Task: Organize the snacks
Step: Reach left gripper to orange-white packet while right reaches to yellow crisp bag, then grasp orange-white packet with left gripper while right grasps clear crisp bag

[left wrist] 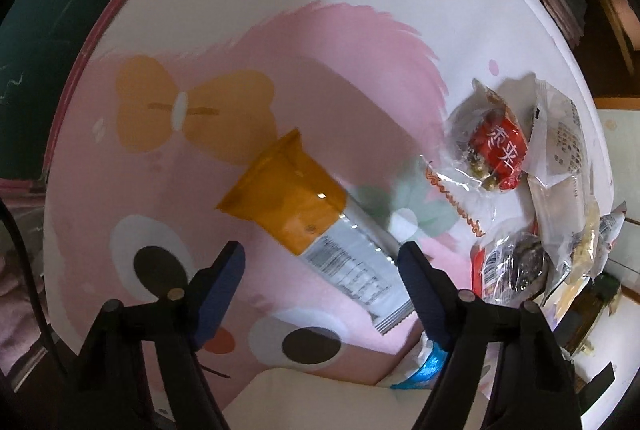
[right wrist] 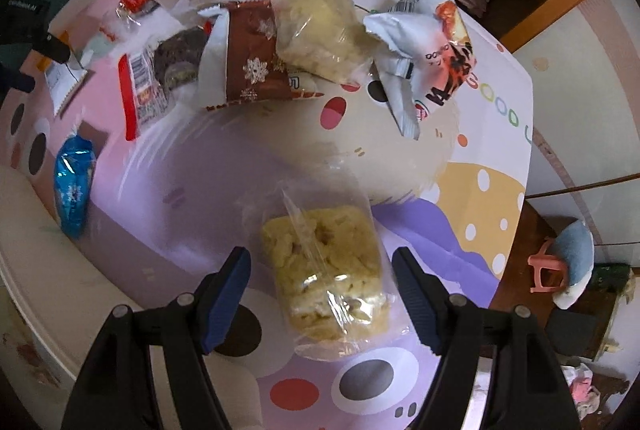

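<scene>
left wrist view: looking pretty much straight down at the cartoon tablecloth point(left wrist: 360, 42)
left gripper point(left wrist: 322, 262): jaws spread wide, nothing in them, and no pad is pressing on anything
orange-and-white packet point(left wrist: 320, 226): lying flat right ahead of the fingers, white barcode end running in between the tips, orange end pointing away up-left
snack pile point(left wrist: 520, 190): off to the right of the left gripper, a loose heap with a red-label packet on top and clear wrappers under and beside it, nothing lined up
blue wrapper point(left wrist: 430, 366): peeking out just behind the right finger
right wrist view: same table, also pointing down
right gripper point(right wrist: 322, 264): jaws wide too, empty
clear bag of yellow puffed squares point(right wrist: 326, 274): sitting on the cloth between the two fingers, no pad pressing on it as far as I can see
brown snowflake packet point(right wrist: 252, 58): well ahead in the far heap, with another yellow bag point(right wrist: 320, 22) and a crumpled white packet point(right wrist: 424, 50) to its right
progress: honestly looks like square one. No sorted rows or groups visible, most snacks are jumbled together, and each gripper is only lined up over a first pick. Basically all the sorting is left.
</scene>
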Tool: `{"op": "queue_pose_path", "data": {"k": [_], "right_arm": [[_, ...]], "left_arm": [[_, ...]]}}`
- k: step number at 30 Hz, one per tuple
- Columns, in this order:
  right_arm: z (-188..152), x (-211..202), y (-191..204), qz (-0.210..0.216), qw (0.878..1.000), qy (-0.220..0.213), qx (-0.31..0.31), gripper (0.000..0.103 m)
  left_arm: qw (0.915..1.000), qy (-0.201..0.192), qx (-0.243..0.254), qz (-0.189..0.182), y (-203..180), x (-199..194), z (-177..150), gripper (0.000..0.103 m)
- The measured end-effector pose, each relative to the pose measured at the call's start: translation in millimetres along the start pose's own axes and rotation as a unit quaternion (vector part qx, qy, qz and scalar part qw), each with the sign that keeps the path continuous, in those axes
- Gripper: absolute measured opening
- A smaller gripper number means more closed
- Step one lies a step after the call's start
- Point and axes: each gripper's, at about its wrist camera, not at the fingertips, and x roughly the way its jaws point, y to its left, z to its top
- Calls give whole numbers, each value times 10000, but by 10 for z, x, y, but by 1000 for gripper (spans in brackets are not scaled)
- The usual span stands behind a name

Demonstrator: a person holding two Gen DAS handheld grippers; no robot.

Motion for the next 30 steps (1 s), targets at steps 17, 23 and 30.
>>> {"op": "queue_pose_path", "data": {"k": [17, 23, 30], "right_arm": [[17, -41, -78, 122, 9994, -53, 320, 56], [83, -301, -94, 105, 9981, -435, 422, 56], [34, -703, -107, 121, 9931, -938, 687, 56]], "left_arm": [[9946, -414, 809, 503, -611, 53, 25, 34], [9908, -656, 1128, 347, -741, -80, -82, 31], [9814, -1294, 1412, 152, -830, -612, -334, 31]]}}
